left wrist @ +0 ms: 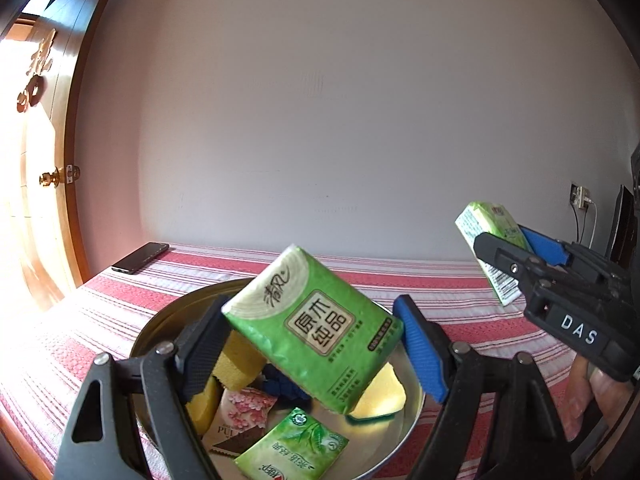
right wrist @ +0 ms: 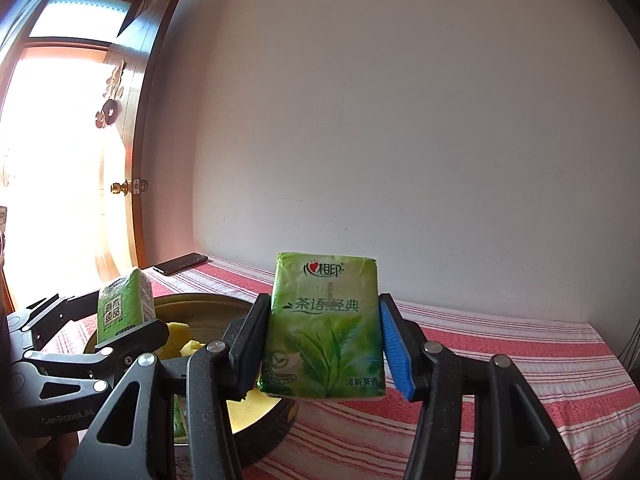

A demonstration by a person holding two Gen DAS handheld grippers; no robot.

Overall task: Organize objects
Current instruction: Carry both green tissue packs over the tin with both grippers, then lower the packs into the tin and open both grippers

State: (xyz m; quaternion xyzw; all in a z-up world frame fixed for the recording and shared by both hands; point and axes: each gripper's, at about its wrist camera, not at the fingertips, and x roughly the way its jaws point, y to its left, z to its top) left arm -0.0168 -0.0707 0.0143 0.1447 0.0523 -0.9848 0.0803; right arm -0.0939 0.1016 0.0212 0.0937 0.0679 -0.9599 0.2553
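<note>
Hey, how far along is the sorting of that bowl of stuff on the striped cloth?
Nothing looks placed outside the metal bowl yet. In hand: the left claw holds one green tissue pack above the bowl, the right claw another tissue pack. Left in the bowl: yellow sponges, a pink floral packet, a green sachet and something blue.

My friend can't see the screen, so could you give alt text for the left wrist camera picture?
The left gripper holds a green tissue pack between its fingers above a metal bowl of sponges and packets on a red striped cloth. At right, the right gripper holds another green pack in the air.
</note>
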